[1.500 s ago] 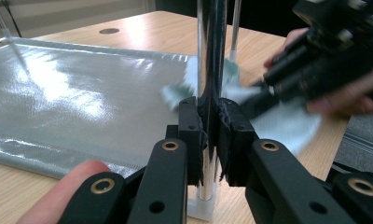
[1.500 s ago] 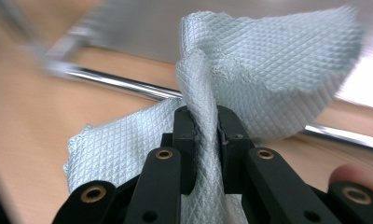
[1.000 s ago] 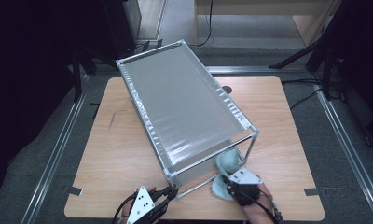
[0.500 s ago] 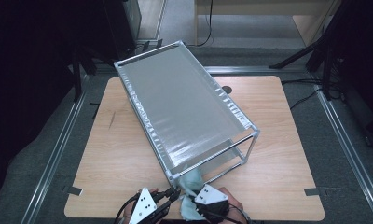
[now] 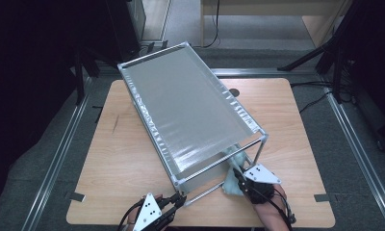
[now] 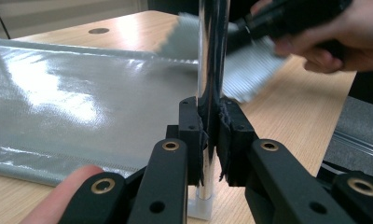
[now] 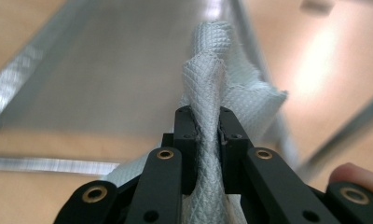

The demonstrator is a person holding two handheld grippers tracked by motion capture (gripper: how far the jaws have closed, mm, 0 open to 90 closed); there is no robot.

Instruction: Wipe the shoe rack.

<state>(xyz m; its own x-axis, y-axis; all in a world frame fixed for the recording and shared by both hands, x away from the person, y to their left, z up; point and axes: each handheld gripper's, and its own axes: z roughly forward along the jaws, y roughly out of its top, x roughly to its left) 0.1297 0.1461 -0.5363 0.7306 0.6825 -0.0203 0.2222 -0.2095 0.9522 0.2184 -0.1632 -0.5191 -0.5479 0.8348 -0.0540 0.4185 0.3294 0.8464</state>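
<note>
I have the pale blue-grey waffle-textured cloth (image 7: pixel 208 88) pinched between the jaws of my right gripper (image 7: pixel 207 135); in the right gripper view a twisted fold of it rises straight up from the black pads, filling the middle of the frame, with more of it bunched below and to the right. In the high view the same cloth (image 5: pixel 233 177) sits in the lower right of the frame, at the near open end of the frame, just beside my right gripper (image 5: pixel 242 179), and there I cannot see the pads at all. The left gripper view catches that cloth (image 6: pixel 252 70) as a blurred patch in the upper right, under my right hand (image 6: pixel 334 37).

My left gripper (image 6: pixel 211 140) is clamped on the shiny upright metal post (image 6: pixel 211 56) of the rack; the left gripper view shows the pads pressed on both sides of the post, just above its white plastic foot (image 6: pixel 201 207). From the high view I can only place that gripper (image 5: pixel 178 199) at the bottom of the frame, at the near corner of the rack, and the grip itself is too small to read.

The rack is a long silver metal-tube frame with a grey woven fabric top (image 5: pixel 188 110), running aslant from the upper left to the lower right of the high view across the light wooden table (image 5: pixel 118 163). A lower grey fabric sheet (image 6: pixel 82 107) gleams across the left half of the left gripper view.
</note>
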